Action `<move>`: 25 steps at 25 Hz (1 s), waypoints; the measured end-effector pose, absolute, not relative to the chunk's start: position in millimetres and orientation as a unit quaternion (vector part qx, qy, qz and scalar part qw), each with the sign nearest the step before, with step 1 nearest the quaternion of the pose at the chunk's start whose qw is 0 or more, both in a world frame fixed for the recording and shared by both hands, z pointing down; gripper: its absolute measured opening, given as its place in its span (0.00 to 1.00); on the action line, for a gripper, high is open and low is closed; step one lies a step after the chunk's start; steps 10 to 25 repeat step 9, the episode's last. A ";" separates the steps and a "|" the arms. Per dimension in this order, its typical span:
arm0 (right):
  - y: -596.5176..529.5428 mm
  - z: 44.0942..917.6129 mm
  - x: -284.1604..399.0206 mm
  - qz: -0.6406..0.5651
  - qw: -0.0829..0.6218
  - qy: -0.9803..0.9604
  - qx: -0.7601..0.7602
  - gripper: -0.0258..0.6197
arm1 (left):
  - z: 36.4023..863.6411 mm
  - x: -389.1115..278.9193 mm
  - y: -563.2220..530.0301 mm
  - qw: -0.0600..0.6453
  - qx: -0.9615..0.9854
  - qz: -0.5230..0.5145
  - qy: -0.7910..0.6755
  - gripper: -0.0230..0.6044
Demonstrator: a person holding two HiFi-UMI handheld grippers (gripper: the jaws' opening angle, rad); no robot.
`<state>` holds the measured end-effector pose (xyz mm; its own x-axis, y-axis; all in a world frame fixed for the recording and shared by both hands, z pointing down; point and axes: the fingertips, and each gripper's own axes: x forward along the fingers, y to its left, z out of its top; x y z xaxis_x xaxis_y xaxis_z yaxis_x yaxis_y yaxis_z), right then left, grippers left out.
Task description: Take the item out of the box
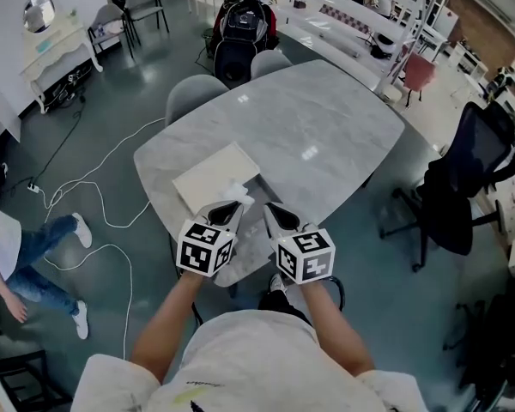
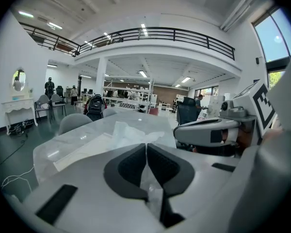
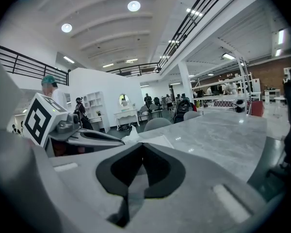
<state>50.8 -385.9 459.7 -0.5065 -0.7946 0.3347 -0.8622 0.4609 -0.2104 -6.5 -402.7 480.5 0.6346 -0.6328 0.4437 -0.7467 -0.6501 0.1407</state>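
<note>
Though crumpled, wrap (image 1: 240, 196) white, box (image 1: 215, 177) cream

Grey marble table (image 1: 326, 136) on glossy teal floor (image 1: 103, 101), grey chairs (image 1: 193, 93), black office chair (image 1: 468, 178).

Side by side: left claw (image 1: 231, 207), right claw (image 1: 275, 212); jaws together on both.

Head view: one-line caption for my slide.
Left hand-held gripper pinches white wrapping at the near corner of the white box on a marble table; right hand-held gripper shut alongside.
</note>
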 end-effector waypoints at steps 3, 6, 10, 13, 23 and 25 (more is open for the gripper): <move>-383.7 458.7 51.5 0.176 0.095 -0.850 0.488 0.05 | 481.5 -6.0 -400.6 0.159 0.890 0.181 -0.388 0.07; -382.4 458.1 53.0 0.174 0.095 -0.851 0.486 0.05 | 483.0 -3.4 -399.8 0.159 0.889 0.182 -0.388 0.07; -383.0 456.1 56.4 0.172 0.095 -0.851 0.487 0.05 | 482.4 1.0 -401.5 0.158 0.890 0.183 -0.386 0.07; -383.0 456.1 56.4 0.172 0.095 -0.851 0.487 0.05 | 482.4 1.0 -401.5 0.158 0.890 0.183 -0.386 0.07; -383.0 456.1 56.4 0.172 0.095 -0.851 0.487 0.05 | 482.4 1.0 -401.5 0.158 0.890 0.183 -0.386 0.07; -383.0 456.1 56.4 0.172 0.095 -0.851 0.487 0.05 | 482.4 1.0 -401.5 0.158 0.890 0.183 -0.386 0.07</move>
